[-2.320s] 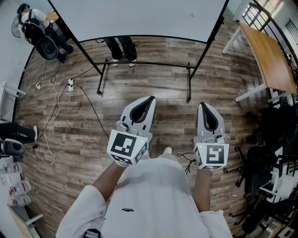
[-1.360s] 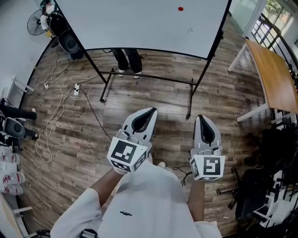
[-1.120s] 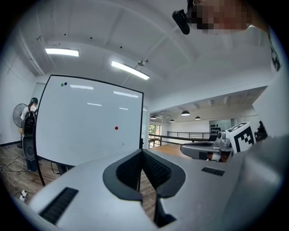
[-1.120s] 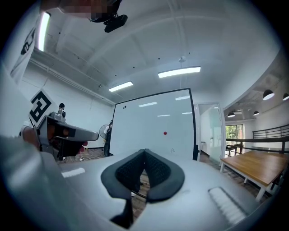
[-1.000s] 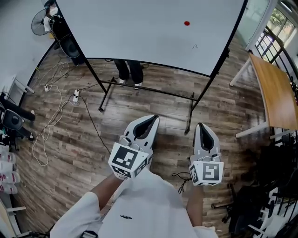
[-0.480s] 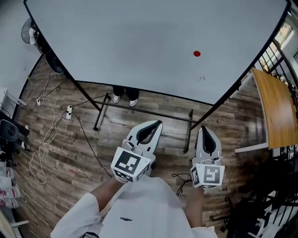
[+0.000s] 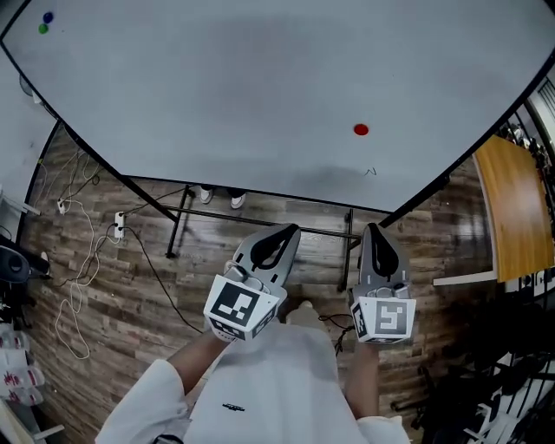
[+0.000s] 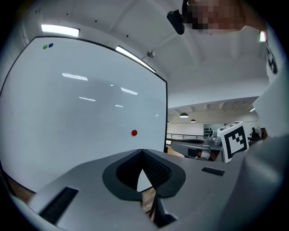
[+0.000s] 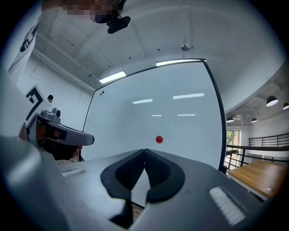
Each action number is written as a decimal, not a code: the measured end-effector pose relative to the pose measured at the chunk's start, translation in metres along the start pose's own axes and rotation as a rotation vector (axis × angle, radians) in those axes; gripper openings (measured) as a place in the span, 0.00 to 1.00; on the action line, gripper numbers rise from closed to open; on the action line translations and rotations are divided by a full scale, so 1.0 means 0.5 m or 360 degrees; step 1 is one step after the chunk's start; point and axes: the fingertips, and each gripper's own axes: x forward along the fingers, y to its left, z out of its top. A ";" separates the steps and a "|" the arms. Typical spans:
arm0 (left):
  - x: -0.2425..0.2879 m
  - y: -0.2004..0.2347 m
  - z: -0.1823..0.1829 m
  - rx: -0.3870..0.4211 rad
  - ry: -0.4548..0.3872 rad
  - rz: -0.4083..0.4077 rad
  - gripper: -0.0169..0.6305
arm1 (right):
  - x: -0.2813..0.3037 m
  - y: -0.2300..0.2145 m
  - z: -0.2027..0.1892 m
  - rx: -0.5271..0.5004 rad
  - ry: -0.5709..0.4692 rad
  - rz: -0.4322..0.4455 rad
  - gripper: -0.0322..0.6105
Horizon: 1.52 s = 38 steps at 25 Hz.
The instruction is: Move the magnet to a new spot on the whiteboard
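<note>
A small round red magnet (image 7: 361,130) sticks to the large whiteboard (image 7: 260,87), right of its middle; it also shows in the left gripper view as the red magnet (image 8: 134,132) and in the right gripper view as the red magnet (image 9: 159,139). My left gripper (image 7: 284,232) is held low in front of the board, jaws shut and empty. My right gripper (image 7: 374,230) hangs beside it, shut too, pointing up toward the magnet from well below. Neither touches the board.
A green magnet (image 7: 42,29) and a blue magnet (image 7: 47,16) sit at the board's top left corner. The board's black stand (image 7: 178,227) rests on a wood floor. Cables (image 7: 78,286) lie at left, a wooden table (image 7: 512,208) at right.
The view has tilted up: the whiteboard now fills the upper frame and the red magnet has come down into view. Both grippers stay shut, close together.
</note>
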 end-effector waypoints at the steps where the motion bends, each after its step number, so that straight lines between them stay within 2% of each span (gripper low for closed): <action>1: 0.012 0.001 0.003 0.0003 0.0001 0.0010 0.04 | 0.009 -0.010 -0.005 0.0013 0.0011 0.0013 0.07; 4: 0.038 0.007 0.003 0.0009 0.0020 0.0047 0.04 | 0.029 -0.028 -0.022 0.0087 0.0038 0.0050 0.12; 14: 0.077 0.021 0.011 0.0016 0.0007 0.0086 0.04 | 0.071 -0.062 -0.026 0.0120 -0.0002 0.0043 0.12; 18: 0.093 0.044 0.014 0.0012 0.0008 0.0100 0.04 | 0.100 -0.063 -0.046 0.0152 0.0024 0.0039 0.19; 20: 0.098 0.050 0.019 0.0015 0.0002 0.0111 0.04 | 0.117 -0.058 -0.025 0.0107 0.0008 0.0042 0.26; 23: 0.104 0.061 0.027 0.0030 -0.0012 0.0120 0.04 | 0.145 -0.054 -0.006 0.0034 -0.0017 0.0025 0.30; 38: 0.133 0.108 0.031 0.0012 -0.0012 0.0141 0.04 | 0.265 -0.087 0.018 -0.0033 -0.0028 -0.0114 0.33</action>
